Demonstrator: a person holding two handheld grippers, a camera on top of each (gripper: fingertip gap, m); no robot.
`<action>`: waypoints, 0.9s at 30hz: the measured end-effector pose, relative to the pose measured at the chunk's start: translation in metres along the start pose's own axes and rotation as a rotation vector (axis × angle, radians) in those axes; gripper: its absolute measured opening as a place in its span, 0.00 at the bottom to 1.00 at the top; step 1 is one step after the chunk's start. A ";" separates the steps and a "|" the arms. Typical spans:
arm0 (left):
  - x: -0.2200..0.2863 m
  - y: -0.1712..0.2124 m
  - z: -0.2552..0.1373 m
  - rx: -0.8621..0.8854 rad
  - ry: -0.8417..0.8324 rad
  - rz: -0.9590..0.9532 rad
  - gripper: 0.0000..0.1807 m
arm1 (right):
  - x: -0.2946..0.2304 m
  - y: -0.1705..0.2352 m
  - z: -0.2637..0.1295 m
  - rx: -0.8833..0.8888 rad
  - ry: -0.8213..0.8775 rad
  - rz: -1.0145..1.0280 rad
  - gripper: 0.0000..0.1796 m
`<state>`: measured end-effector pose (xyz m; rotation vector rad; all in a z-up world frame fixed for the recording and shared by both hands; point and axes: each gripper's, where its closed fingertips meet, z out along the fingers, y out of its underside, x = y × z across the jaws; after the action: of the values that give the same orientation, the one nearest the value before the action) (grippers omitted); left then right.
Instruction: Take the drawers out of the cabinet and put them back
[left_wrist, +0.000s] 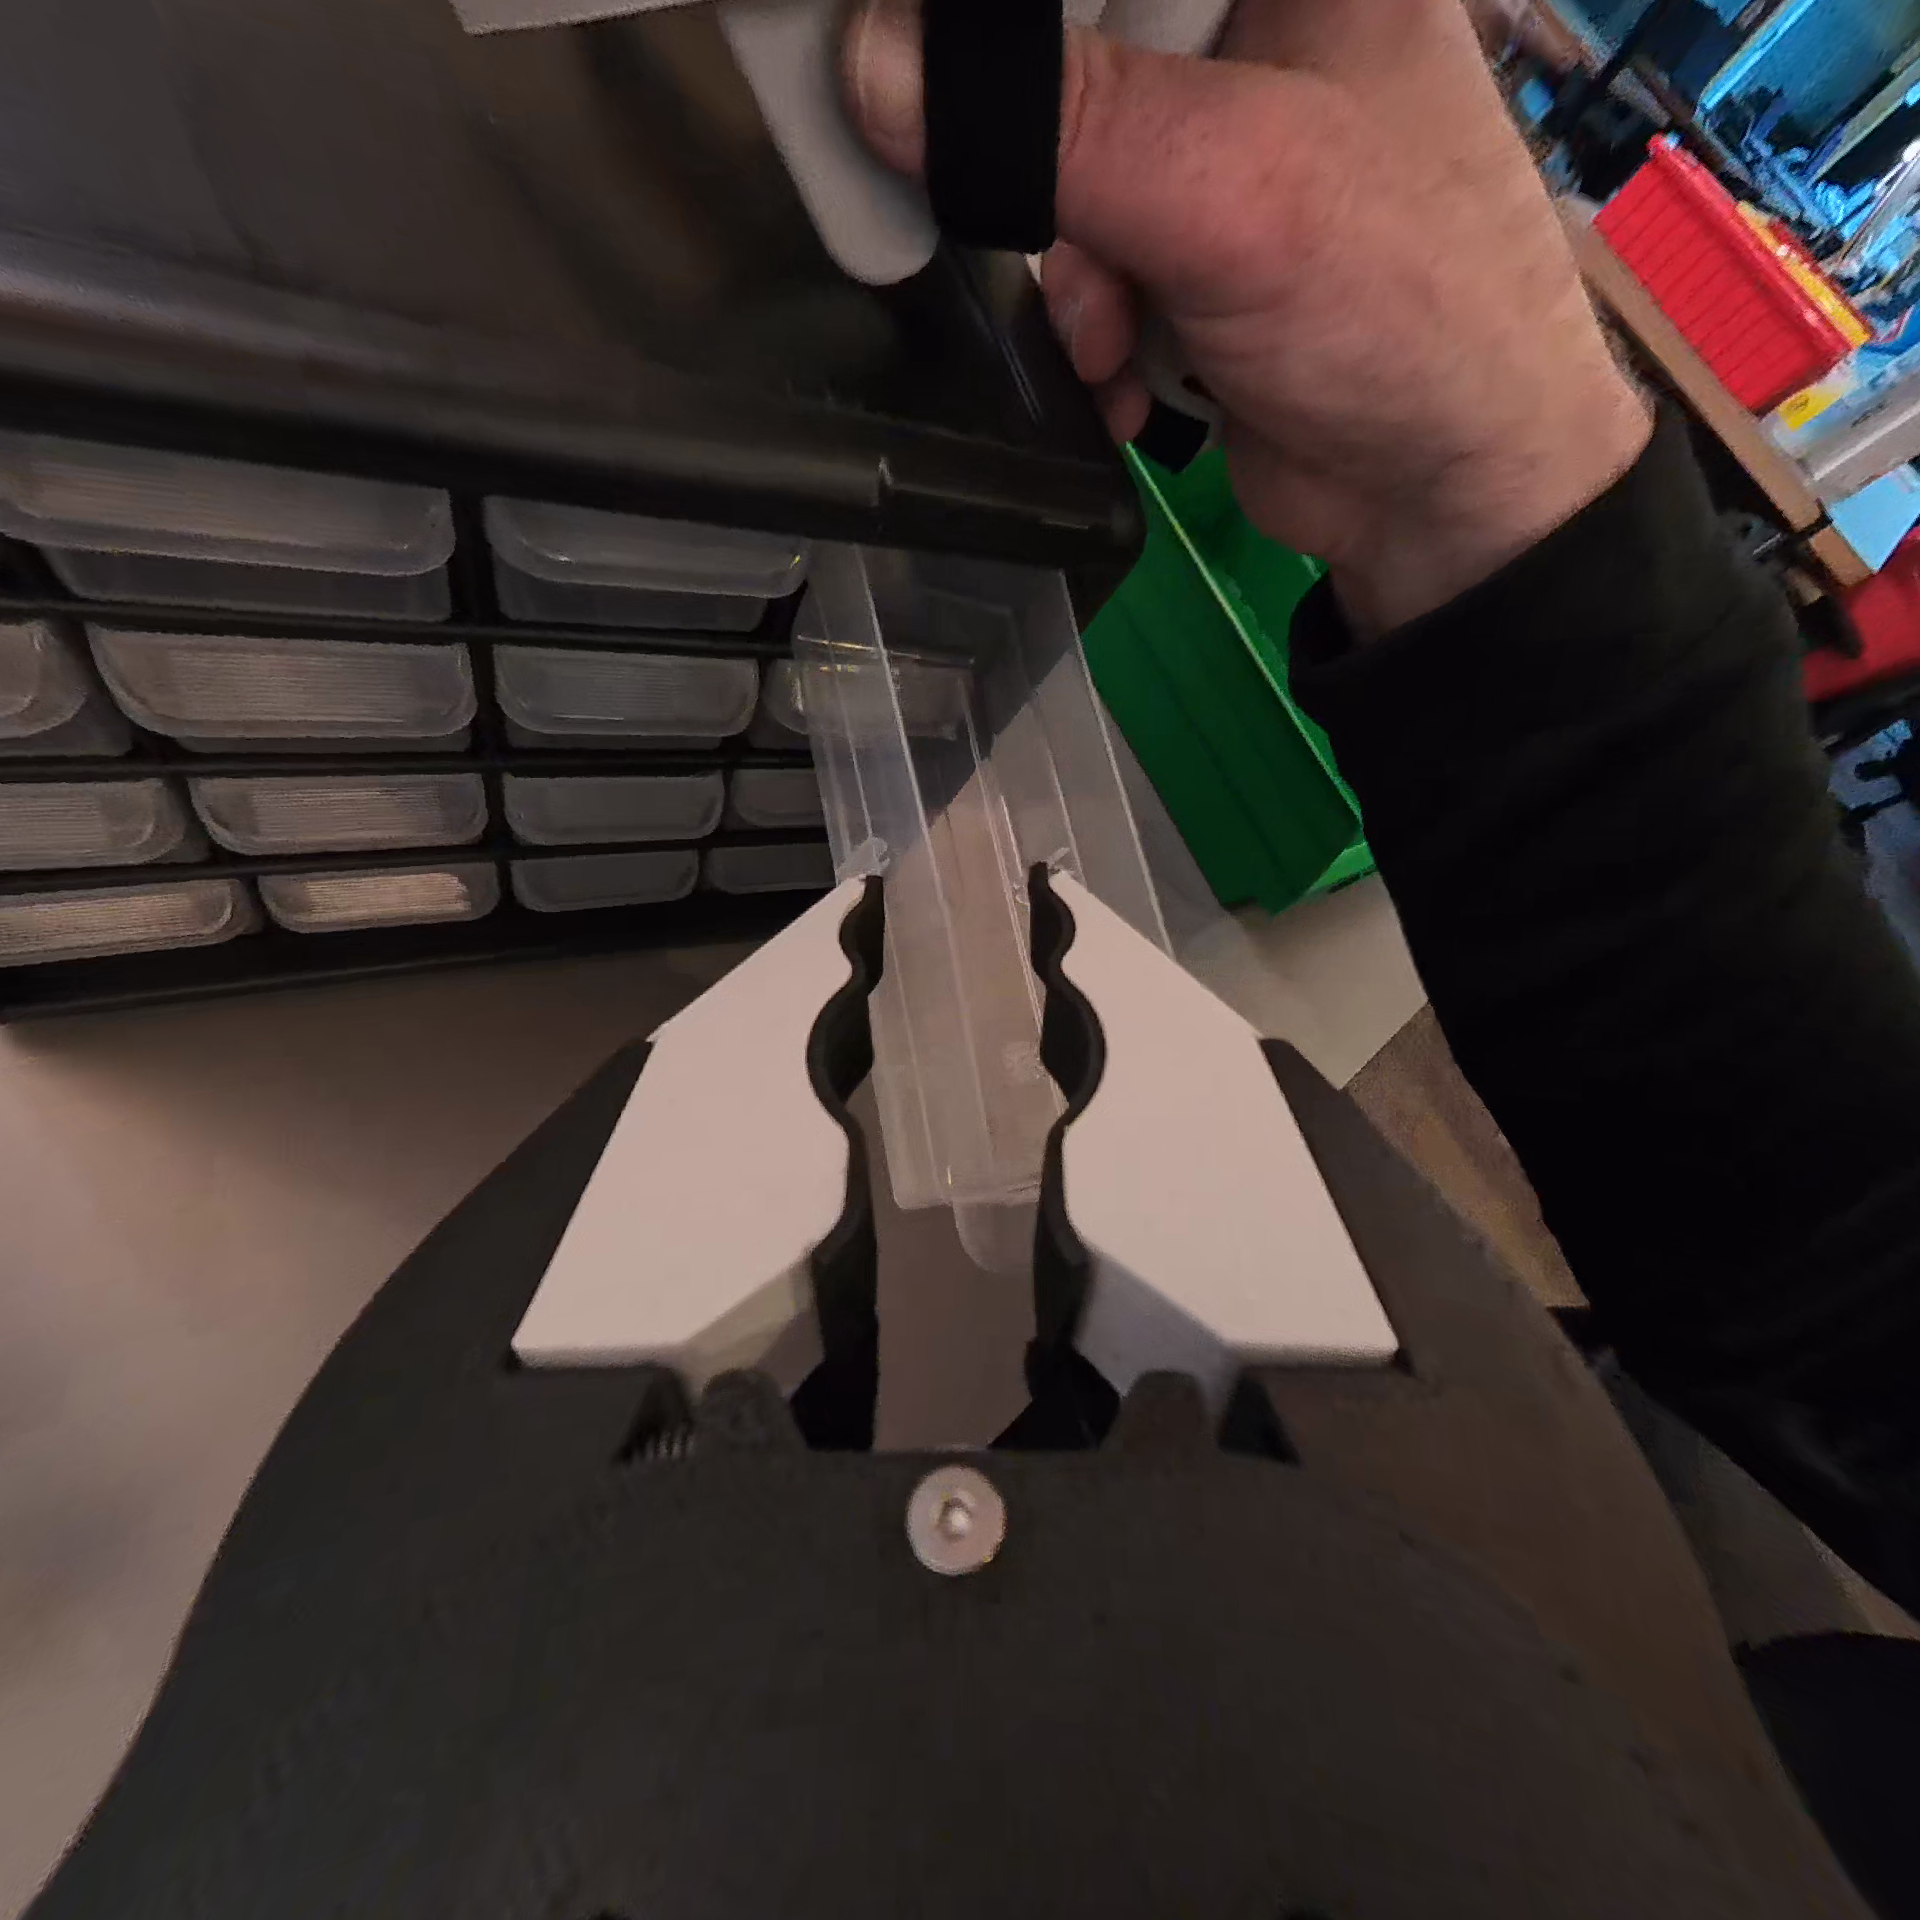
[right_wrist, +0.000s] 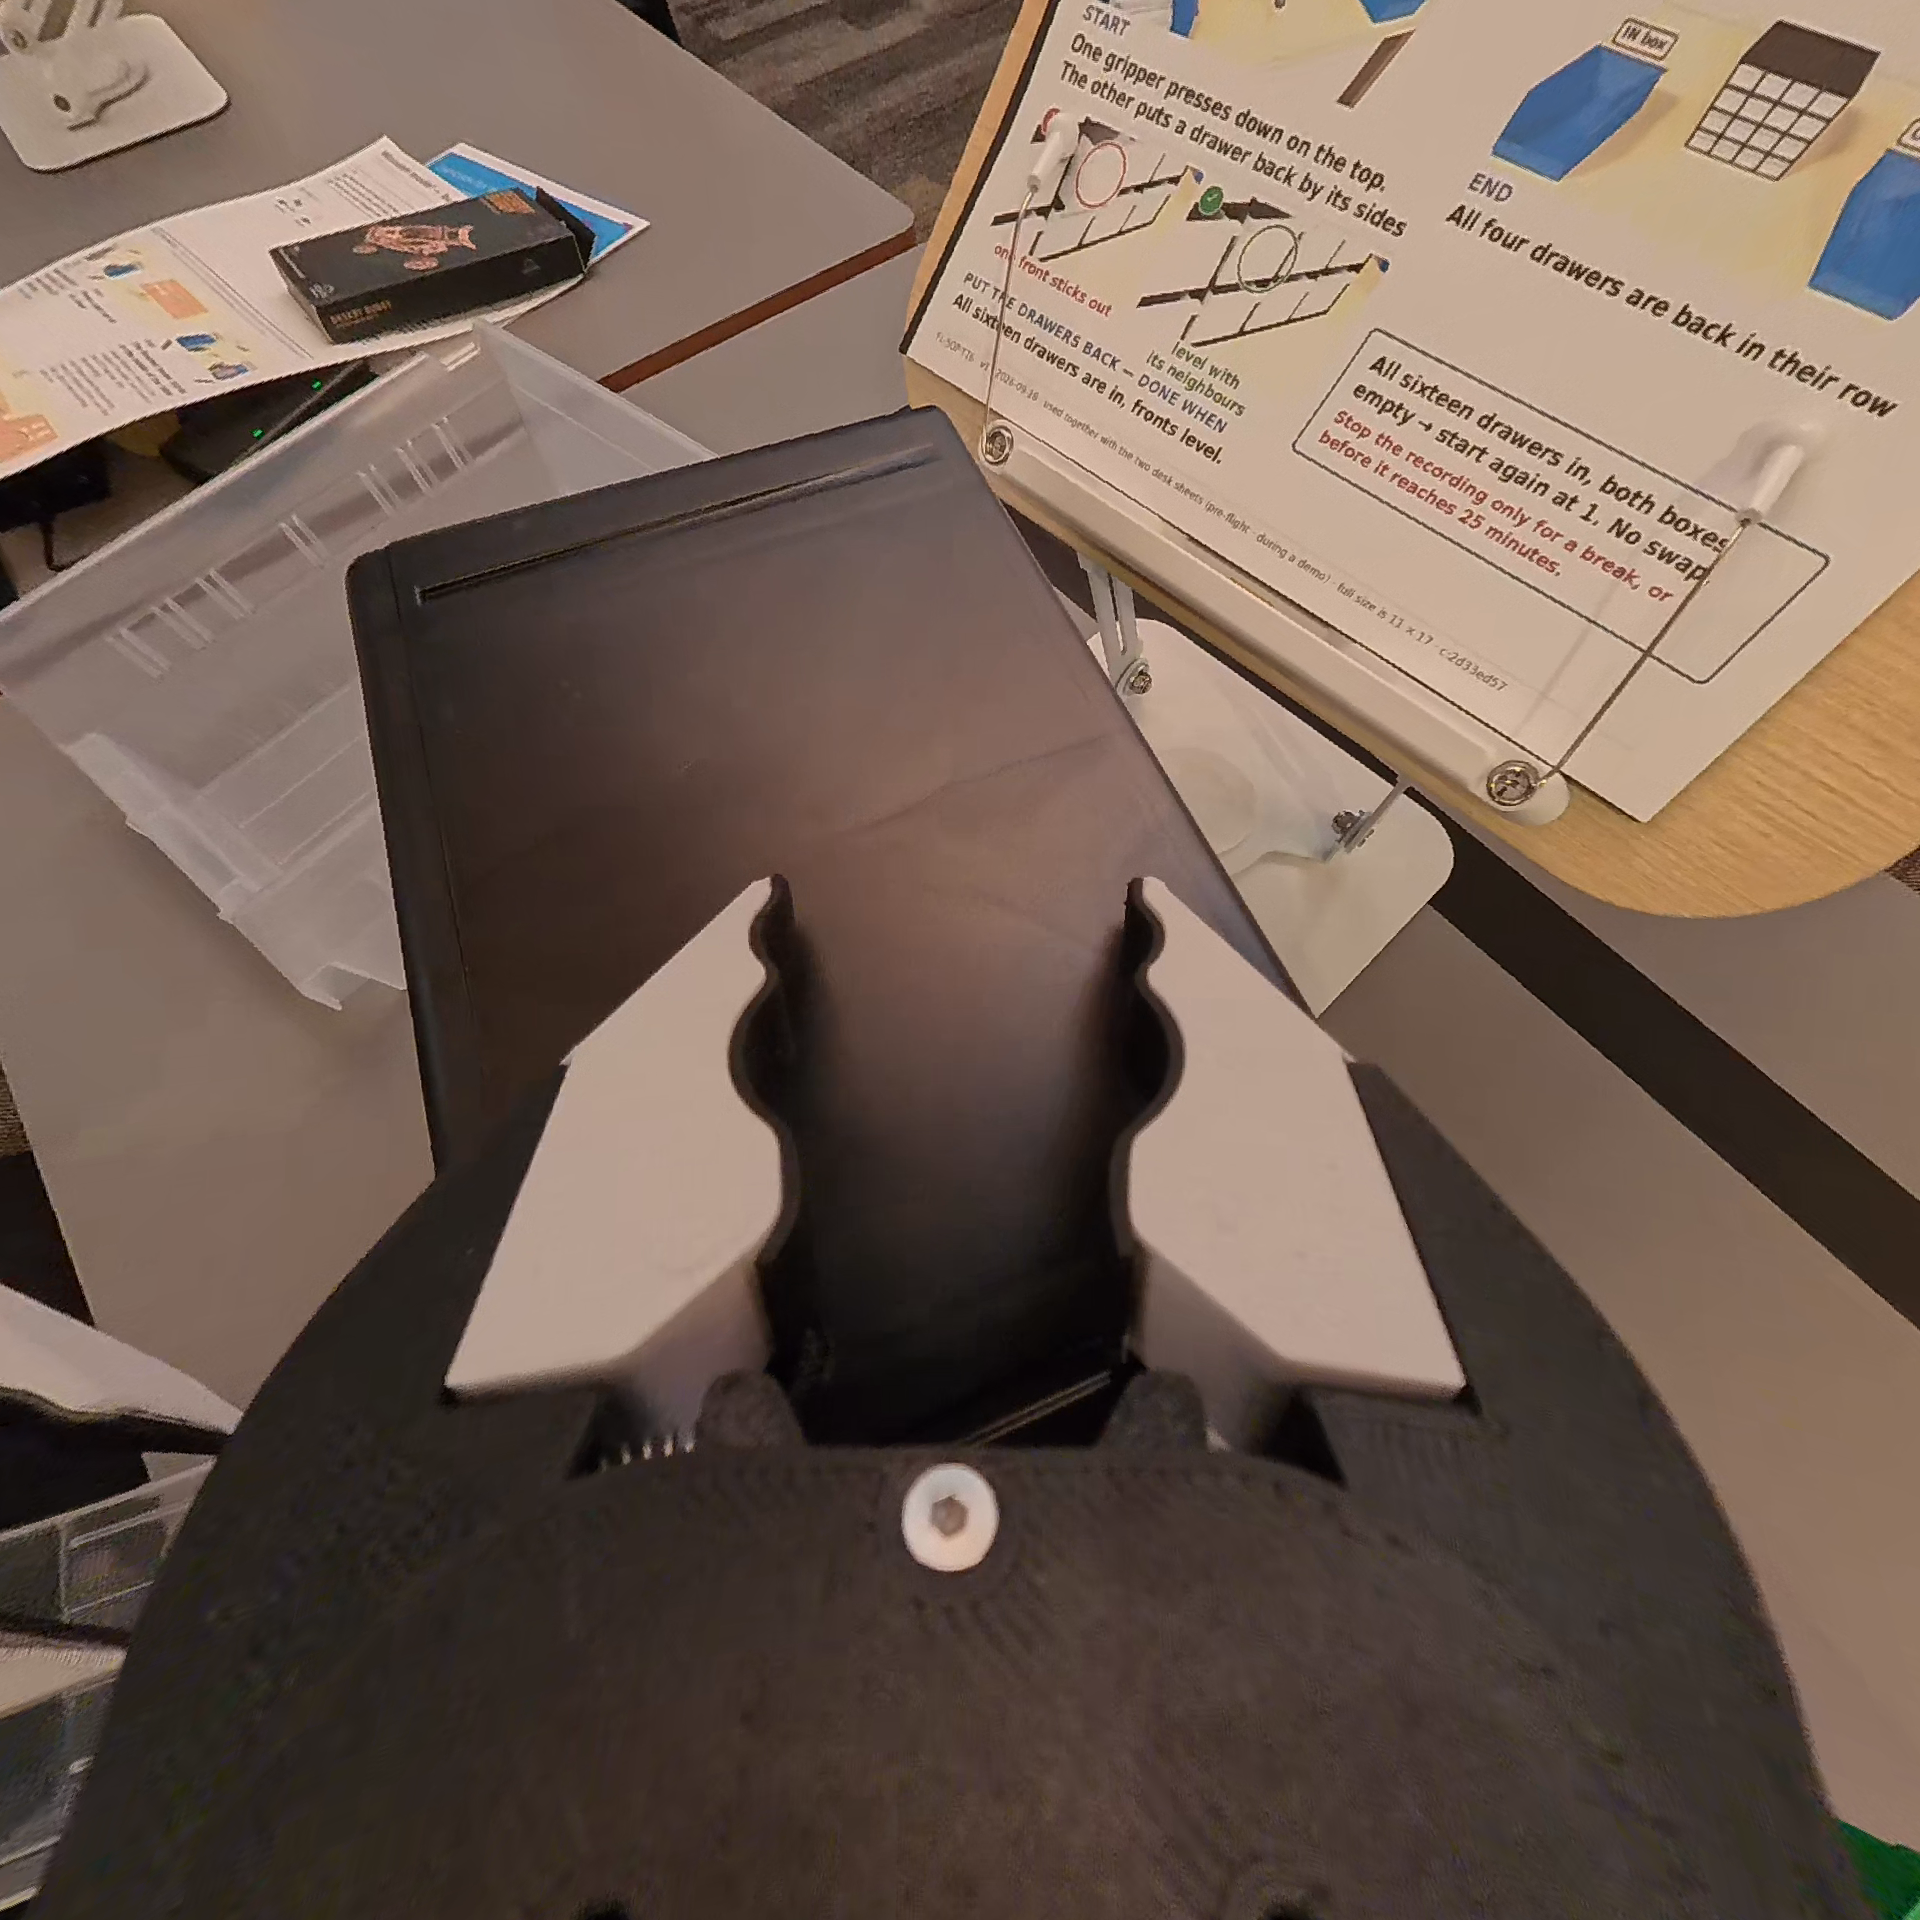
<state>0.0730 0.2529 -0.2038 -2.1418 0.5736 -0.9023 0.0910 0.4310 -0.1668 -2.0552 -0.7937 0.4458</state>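
Observation:
The black cabinet (left_wrist: 623, 468) holds rows of clear drawers (left_wrist: 291, 686). My left gripper (left_wrist: 956, 883) is shut on the sides of a clear drawer (left_wrist: 956, 1039). The drawer's far end sits in the top right slot and most of it sticks out. In the right wrist view my right gripper (right_wrist: 956, 883) is open and empty, with its fingers (right_wrist: 665, 1143) over the cabinet's flat black top (right_wrist: 727, 727). I cannot tell if they touch it. A person's hand (left_wrist: 1299, 312) holds that gripper above the cabinet in the left wrist view.
A green bin (left_wrist: 1226, 707) stands right of the cabinet and a red bin (left_wrist: 1714, 281) farther back. A clear plastic box (right_wrist: 260, 675) lies left of the cabinet. An instruction sheet on a stand (right_wrist: 1455, 312) is at the right. A small black box (right_wrist: 426, 260) lies on papers behind.

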 end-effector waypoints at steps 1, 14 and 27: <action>0.000 0.000 0.000 -0.008 -0.009 0.016 0.14 | 0.000 0.000 0.000 0.001 0.001 0.000 0.35; -0.006 -0.016 -0.002 -0.038 0.008 0.065 0.00 | 0.000 0.000 0.000 0.000 0.005 0.003 0.35; -0.006 -0.015 0.016 -0.019 0.098 0.013 0.02 | 0.000 0.000 0.000 0.001 0.004 0.003 0.35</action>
<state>0.0828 0.2735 -0.2024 -2.1169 0.6462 -1.0032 0.0908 0.4316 -0.1667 -2.0559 -0.7876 0.4435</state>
